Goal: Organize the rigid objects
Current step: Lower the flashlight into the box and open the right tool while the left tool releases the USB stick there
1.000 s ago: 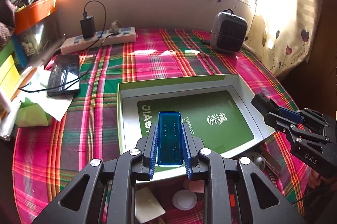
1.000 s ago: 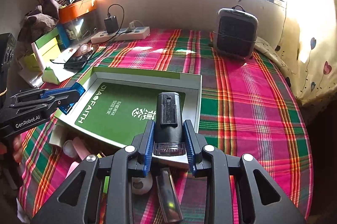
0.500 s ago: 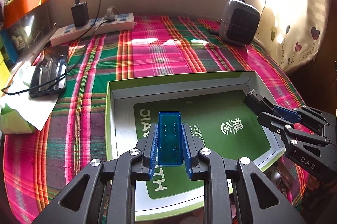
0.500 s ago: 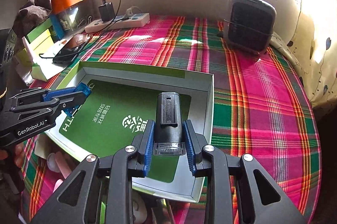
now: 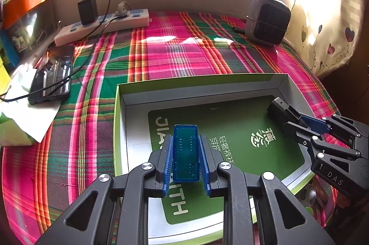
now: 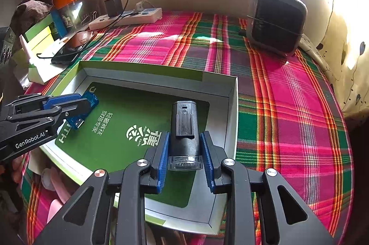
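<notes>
Both items carried over the tray, neither set down yet.

Left hand-held gripper (image 5: 185, 162) clamps a blue USB adapter (image 5: 185, 153) at the tray's 9 o'clock side; right hand-held gripper (image 6: 184, 158) clamps a black clip light (image 6: 184, 134) toward 3 o'clock. The green-lined box tray (image 6: 233, 111) on the plaid tabletop (image 6: 288, 106) looks empty, and loose bits lie by its near edge, so sorting is barely begun.

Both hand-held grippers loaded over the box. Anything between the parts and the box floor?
Nothing visible. The left hand-held gripper holds the blue USB adapter and the right hand-held gripper holds the black light, both over the open box; its green floor below them is bare.
</notes>
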Demonstrator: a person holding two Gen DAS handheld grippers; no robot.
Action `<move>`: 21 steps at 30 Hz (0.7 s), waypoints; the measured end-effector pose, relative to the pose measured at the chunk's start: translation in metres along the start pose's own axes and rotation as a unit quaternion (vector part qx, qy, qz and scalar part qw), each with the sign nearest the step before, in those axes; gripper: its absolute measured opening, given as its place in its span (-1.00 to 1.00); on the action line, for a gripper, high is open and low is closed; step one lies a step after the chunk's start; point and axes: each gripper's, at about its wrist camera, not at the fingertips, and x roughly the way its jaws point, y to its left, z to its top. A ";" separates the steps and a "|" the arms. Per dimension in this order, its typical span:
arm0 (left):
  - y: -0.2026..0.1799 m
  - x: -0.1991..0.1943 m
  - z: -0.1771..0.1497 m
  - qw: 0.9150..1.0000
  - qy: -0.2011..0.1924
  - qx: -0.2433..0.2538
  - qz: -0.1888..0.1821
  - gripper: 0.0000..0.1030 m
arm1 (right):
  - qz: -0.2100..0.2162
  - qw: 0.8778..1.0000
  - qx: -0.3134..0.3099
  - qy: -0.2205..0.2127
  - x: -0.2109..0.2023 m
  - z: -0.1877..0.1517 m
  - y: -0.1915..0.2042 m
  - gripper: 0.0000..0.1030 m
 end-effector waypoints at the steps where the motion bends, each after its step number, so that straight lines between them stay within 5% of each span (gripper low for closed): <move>1: 0.000 0.000 0.000 1.000 0.000 -0.001 0.001 -0.59 | 0.000 1.000 -0.001 0.000 0.001 0.000 0.000 -0.44; 21: -0.003 0.003 -0.002 1.000 0.009 0.007 0.015 -0.56 | -0.005 1.000 -0.004 0.005 0.003 0.000 0.003 -0.44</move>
